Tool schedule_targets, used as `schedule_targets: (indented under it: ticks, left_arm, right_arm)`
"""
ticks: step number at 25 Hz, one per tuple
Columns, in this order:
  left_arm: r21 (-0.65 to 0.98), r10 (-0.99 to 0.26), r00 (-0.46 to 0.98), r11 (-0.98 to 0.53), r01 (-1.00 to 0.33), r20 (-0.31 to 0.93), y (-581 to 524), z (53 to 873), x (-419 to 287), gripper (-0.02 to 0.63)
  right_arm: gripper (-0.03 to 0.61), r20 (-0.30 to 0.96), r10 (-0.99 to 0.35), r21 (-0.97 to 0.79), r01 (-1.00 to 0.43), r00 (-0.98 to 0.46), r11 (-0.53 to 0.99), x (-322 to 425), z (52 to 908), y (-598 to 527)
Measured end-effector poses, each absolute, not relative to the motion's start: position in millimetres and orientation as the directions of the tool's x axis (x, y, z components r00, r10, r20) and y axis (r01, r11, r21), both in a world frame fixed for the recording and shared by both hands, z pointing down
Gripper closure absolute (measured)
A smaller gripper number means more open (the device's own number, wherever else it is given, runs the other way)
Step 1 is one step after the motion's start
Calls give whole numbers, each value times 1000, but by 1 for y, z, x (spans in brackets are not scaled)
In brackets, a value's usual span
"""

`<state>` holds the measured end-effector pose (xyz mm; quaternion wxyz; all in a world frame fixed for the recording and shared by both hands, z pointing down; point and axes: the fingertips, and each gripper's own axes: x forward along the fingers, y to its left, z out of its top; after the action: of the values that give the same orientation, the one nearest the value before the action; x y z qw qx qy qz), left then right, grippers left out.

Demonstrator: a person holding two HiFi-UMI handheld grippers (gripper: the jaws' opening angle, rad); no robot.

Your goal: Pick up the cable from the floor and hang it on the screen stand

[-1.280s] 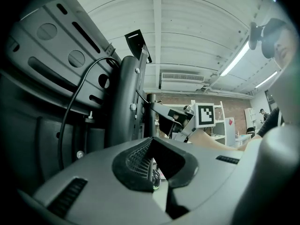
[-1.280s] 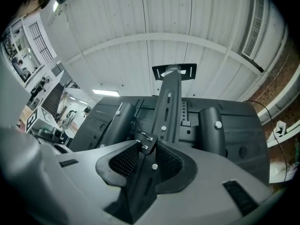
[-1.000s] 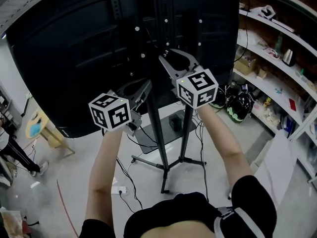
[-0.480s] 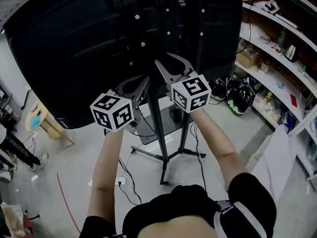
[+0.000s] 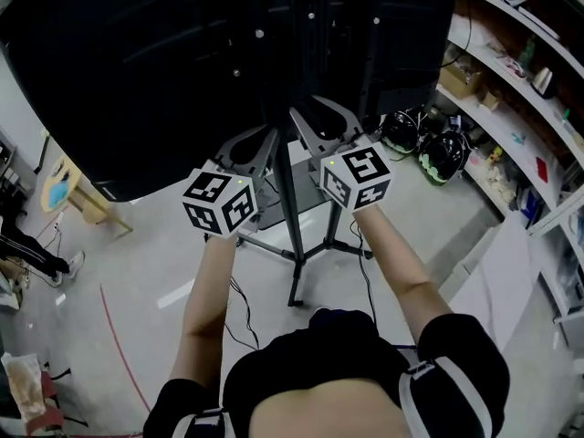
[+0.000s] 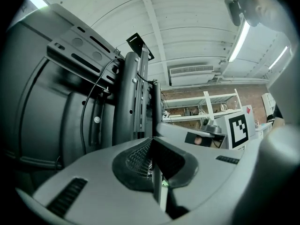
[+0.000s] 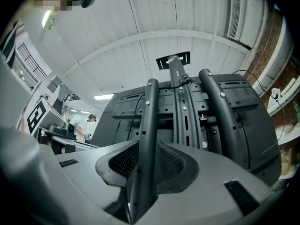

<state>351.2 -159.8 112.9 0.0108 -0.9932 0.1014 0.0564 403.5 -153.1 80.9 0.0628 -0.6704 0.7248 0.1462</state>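
Grey left gripper (image 6: 152,140) pinched closed on nothing, grey right gripper (image 7: 147,144) parted and empty: avoid snagging the thin black cable (image 6: 86,108) on the black tubular screen stand (image 7: 220,97).

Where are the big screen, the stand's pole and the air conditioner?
big screen (image 5: 137,71): head view, its black back.
stand's pole (image 5: 291,245): head view, low on the pole.
air conditioner (image 6: 191,71): left gripper view, its slatted front.

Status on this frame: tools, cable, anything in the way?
Left tool shut, nothing seen in it. Right tool open, stand pole between its jaws. Cables on floor by stand base, unheld.
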Motion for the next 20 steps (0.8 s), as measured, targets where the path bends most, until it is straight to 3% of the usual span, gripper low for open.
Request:
schedule_targets:
  ticks: [11,20]
  left_arm:
    - [71,-344,933,-938,-338,-104,-157,171,324,611]
    - [108,-437,898,-896,-430,-56,-154,208,300,611]
  right_arm:
    - [454,-164,-975,37,-989,-149,145,348,159,-141]
    - [514,-107,-987,-34,-992,-119,123,334,190,-118]
